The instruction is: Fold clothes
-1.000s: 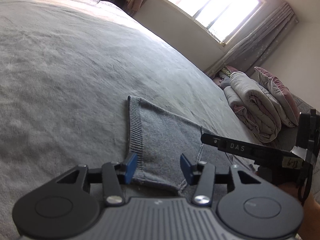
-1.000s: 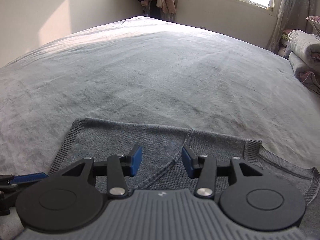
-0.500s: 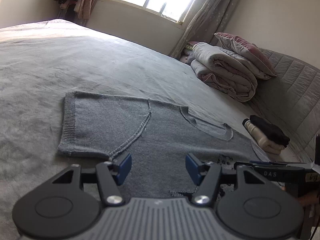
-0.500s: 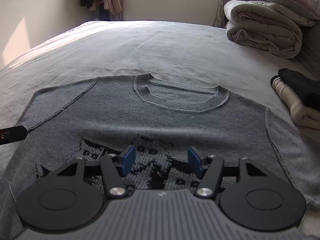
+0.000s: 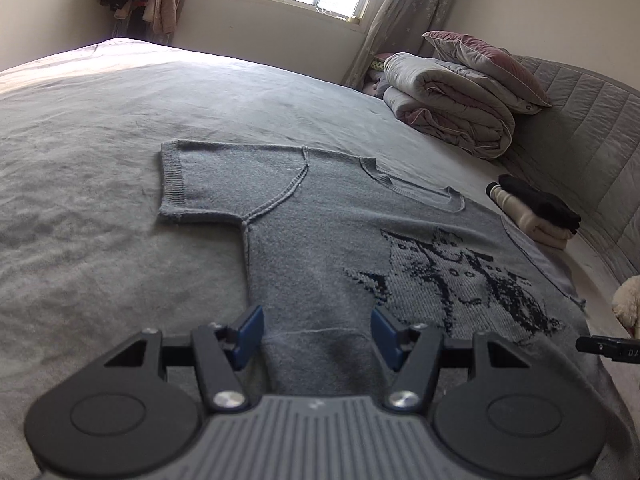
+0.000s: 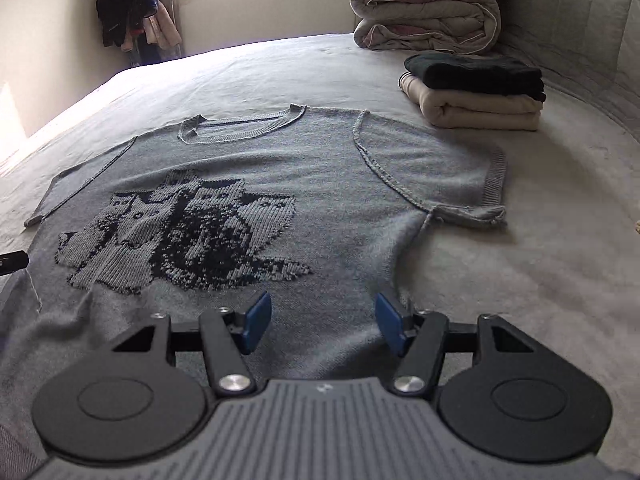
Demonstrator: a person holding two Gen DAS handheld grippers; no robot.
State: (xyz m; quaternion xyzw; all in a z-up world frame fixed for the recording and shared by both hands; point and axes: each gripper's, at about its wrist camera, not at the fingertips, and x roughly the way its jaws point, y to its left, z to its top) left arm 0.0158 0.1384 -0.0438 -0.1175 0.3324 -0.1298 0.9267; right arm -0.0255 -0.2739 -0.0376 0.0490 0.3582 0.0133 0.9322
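Sweater (image 5: pixel 320 240): flat on bed (image 5: pixel 100 140), front up
Left gripper (image 5: pixel 317 334): fingers wide, empty, apparently above near hem
Right gripper (image 6: pixel 323 322): fingers wide, empty
Folded stack (image 6: pixel 476 92): far right

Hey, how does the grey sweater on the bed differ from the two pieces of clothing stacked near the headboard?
The grey sweater lies spread flat with both short sleeves out; the stacked clothes are already folded into compact bundles. The sweater is one single layer of grey knit with a dark pattern on its chest; the stack is plain, a black piece on top of a cream one. The sweater lies close in front of both claws; the stack sits farther off, by the rolled duvet. Both rest on the same grey bedcover.
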